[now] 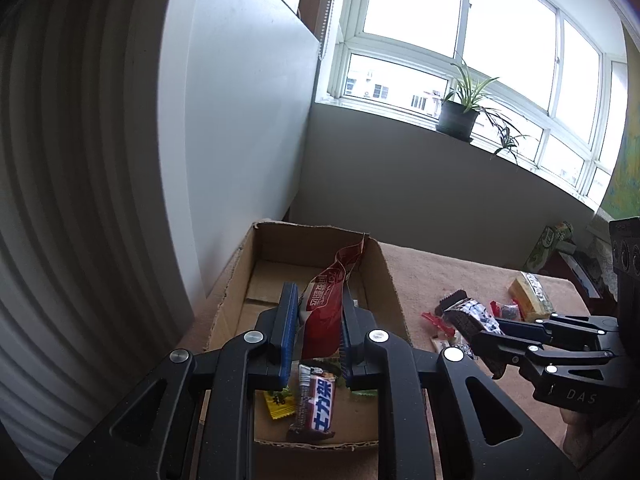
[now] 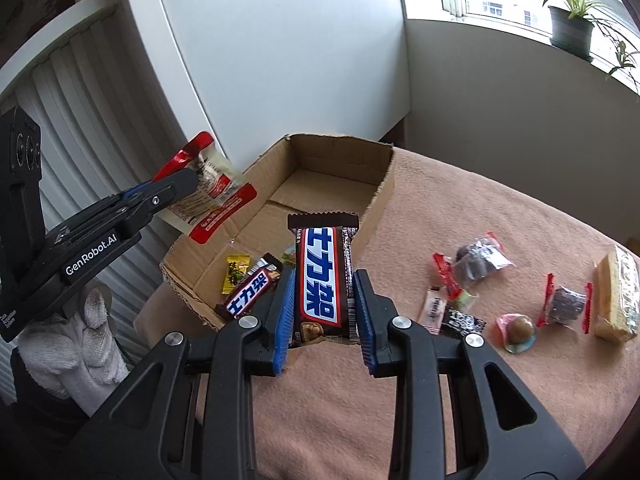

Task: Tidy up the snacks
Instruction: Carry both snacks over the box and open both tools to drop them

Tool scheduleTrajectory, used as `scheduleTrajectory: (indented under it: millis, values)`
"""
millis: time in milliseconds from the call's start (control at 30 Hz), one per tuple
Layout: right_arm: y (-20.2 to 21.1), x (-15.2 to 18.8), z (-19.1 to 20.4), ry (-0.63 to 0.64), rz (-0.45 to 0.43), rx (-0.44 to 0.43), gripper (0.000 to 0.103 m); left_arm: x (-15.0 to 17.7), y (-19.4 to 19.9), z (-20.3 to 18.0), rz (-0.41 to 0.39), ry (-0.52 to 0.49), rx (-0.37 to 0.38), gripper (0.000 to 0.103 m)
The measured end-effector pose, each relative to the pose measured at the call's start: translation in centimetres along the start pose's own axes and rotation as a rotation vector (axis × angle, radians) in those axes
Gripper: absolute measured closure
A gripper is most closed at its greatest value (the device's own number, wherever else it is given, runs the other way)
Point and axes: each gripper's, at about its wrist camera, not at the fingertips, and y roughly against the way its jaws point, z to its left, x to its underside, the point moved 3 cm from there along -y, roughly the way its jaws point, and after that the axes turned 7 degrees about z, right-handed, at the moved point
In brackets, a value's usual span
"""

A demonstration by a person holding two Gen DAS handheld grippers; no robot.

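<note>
My left gripper (image 1: 320,320) clamps a red packet (image 1: 324,312) above the cardboard box (image 2: 380,184); my right gripper (image 2: 324,312) grips a chocolate bar (image 2: 322,276) at the box's near right edge, perhaps over it.

Left gripper (image 2: 176,188) body: we read "GenRobot.AI" in white.
Right gripper (image 1: 486,330) body: we read "DAS" in pale letters.
Held chocolate bar (image 2: 322,280): we see "士力架", white on blue.
Chocolate bar in the box (image 1: 316,404): we read the same "士力架".
Red packet (image 1: 324,312): print too small for us.
</note>
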Motion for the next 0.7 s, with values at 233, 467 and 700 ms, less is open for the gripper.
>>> scheduleTrajectory:
  millis: [233,467,700]
  values:
    - [-2.5,-0.3,2.7,0.050,0.040,-0.016,0.073,-0.6,-0.6,1.5,-0.002,0.021,-0.002,0.086]
    - [-2.9,-0.7,3.1,0.063,0.040,0.000,0.056,-0.8,-1.2,2.0,-0.001,0.021,-0.009,0.086]
    - [-1.0,-0.7,2.6,0.062,-0.013,0.017,0.031,-1.1,-0.9,1.9,-0.012,0.026,-0.024,0.073]
